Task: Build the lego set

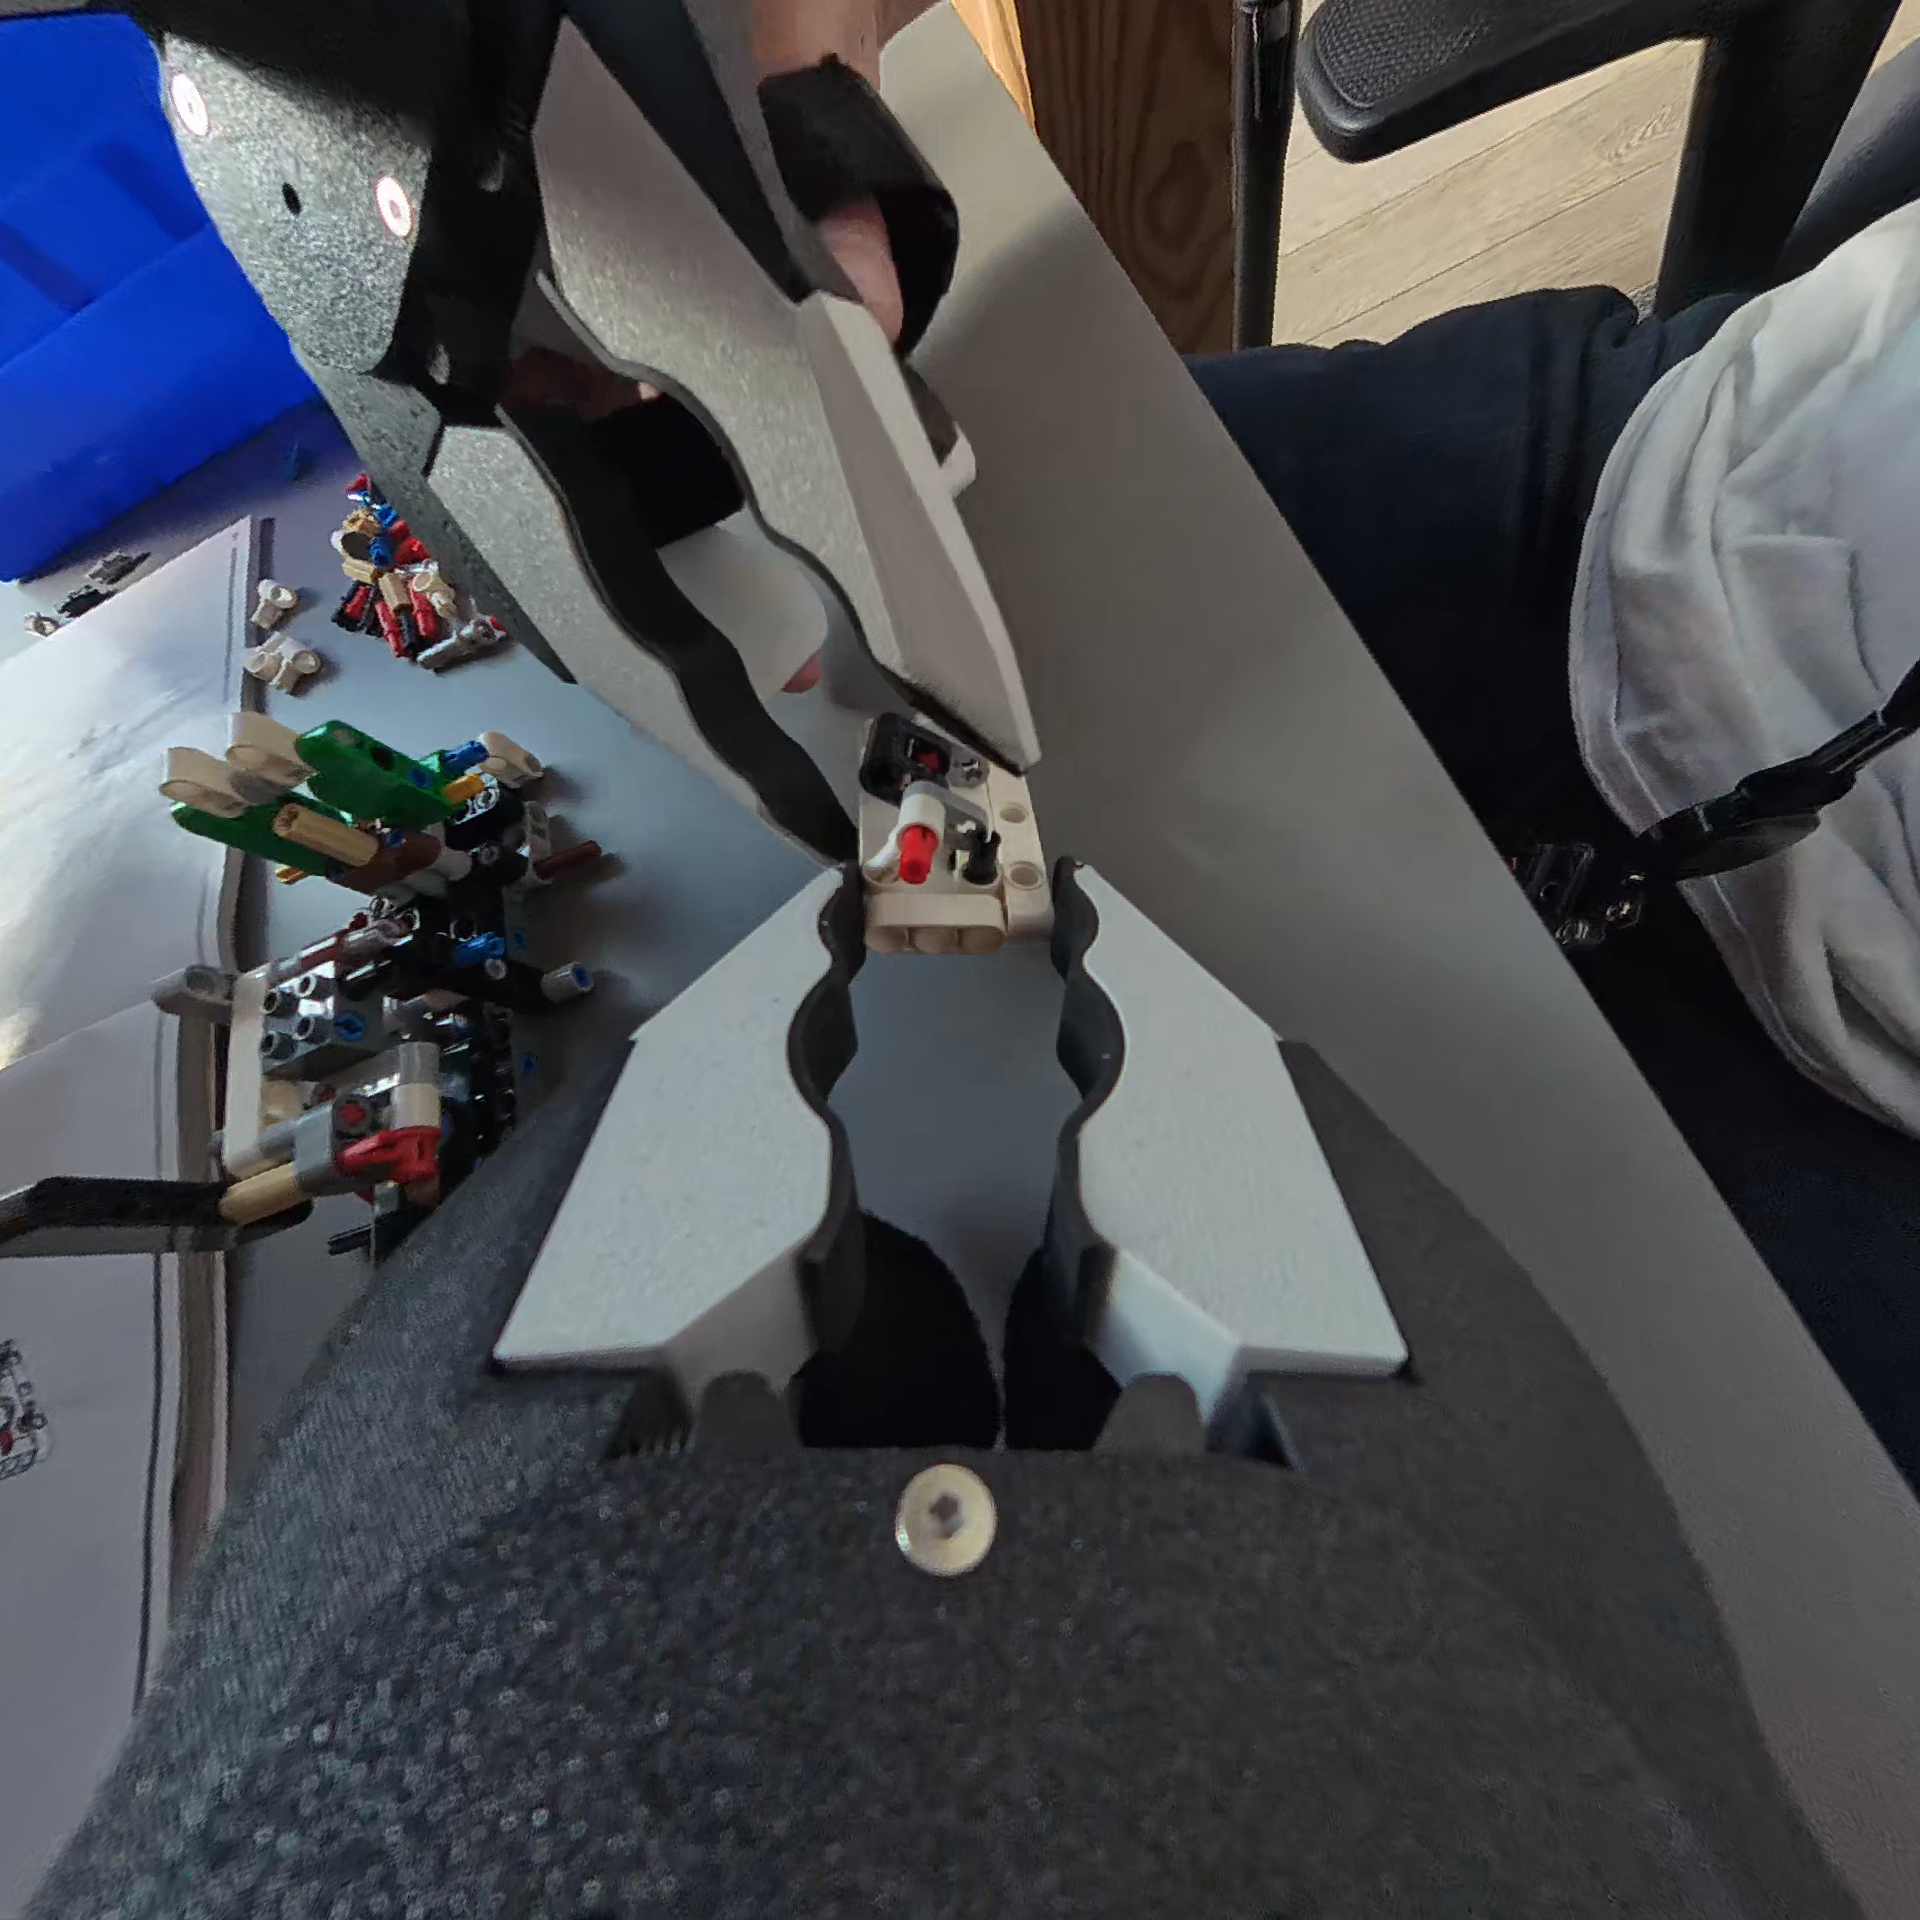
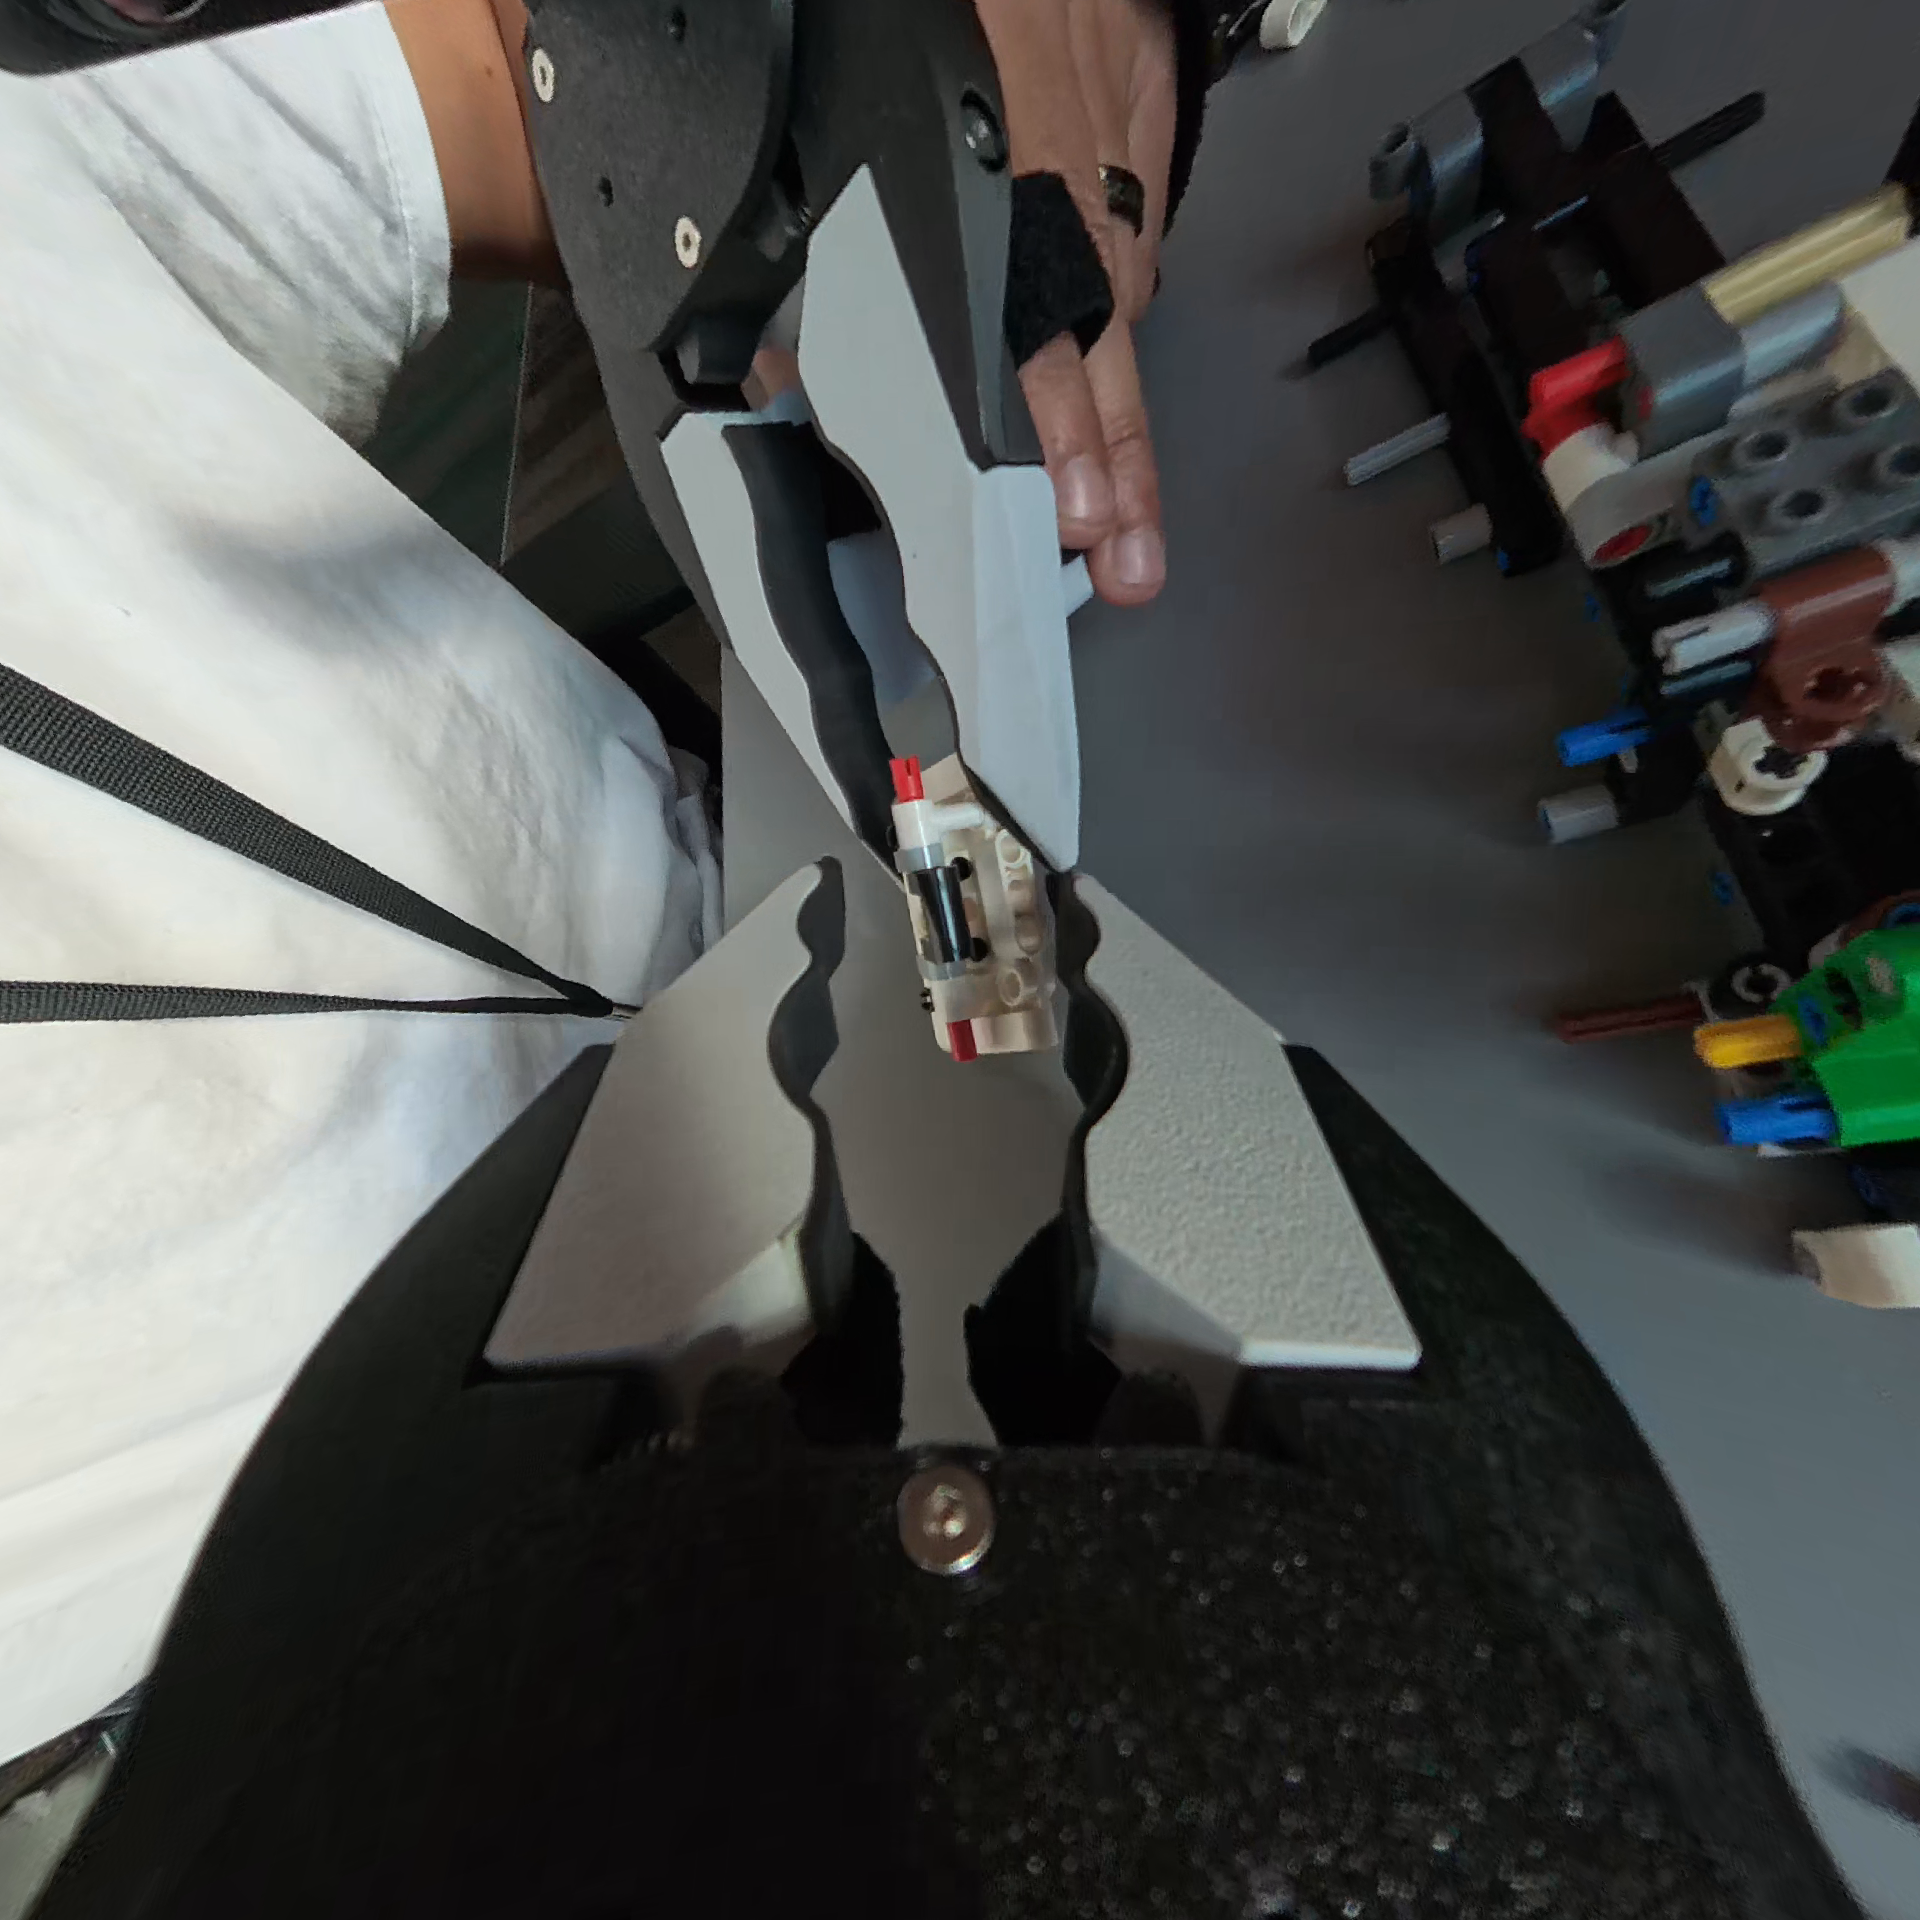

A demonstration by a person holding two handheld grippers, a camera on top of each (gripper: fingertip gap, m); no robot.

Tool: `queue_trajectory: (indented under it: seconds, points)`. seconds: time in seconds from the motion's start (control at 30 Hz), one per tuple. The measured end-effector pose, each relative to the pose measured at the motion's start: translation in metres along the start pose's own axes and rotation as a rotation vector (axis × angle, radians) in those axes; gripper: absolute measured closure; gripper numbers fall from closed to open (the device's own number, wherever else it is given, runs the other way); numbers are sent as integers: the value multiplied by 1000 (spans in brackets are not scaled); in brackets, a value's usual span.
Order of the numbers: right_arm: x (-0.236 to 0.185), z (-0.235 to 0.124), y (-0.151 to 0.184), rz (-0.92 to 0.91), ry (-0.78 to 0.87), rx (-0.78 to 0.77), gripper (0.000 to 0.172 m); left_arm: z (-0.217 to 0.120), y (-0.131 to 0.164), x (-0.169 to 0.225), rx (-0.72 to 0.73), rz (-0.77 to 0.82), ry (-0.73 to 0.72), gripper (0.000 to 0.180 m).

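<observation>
Tan and white, the small brick assembly [image 1: 948, 862] with a red pin [image 1: 914, 840] and black parts hangs above the grey desk [image 1: 1195, 727], close to its edge by the person's white shirt [image 2: 260, 675]; the left hand-held gripper [image 1: 954, 883] has its black pads on both sides of the assembly's near end and grips it; the right hand-held gripper [image 2: 951, 883] stands open, one pad [image 2: 1081, 966] against the assembly, the other clear of it; farther in on the desk lie a green brick model [image 1: 353, 779], a pile of loose brick pins [image 1: 400, 592] and a blue bin [image 1: 114, 312].
</observation>
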State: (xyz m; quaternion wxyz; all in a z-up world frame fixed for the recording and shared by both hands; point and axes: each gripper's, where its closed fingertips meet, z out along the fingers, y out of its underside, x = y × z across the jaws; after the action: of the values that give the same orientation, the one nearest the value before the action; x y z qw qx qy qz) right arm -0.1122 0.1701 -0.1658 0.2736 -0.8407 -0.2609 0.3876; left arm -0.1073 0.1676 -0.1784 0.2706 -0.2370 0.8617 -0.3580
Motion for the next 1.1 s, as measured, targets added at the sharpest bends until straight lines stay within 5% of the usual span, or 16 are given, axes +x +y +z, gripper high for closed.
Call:
queue_trajectory:
  seconds: [0.43,1.1]
  points:
    - [4,2,-8,109,-35,117,140,1,-2,3,4,-27,18,147]
    - [-11,5,0,120,-267,-30,140,4,-7,16,23,118,27,147]
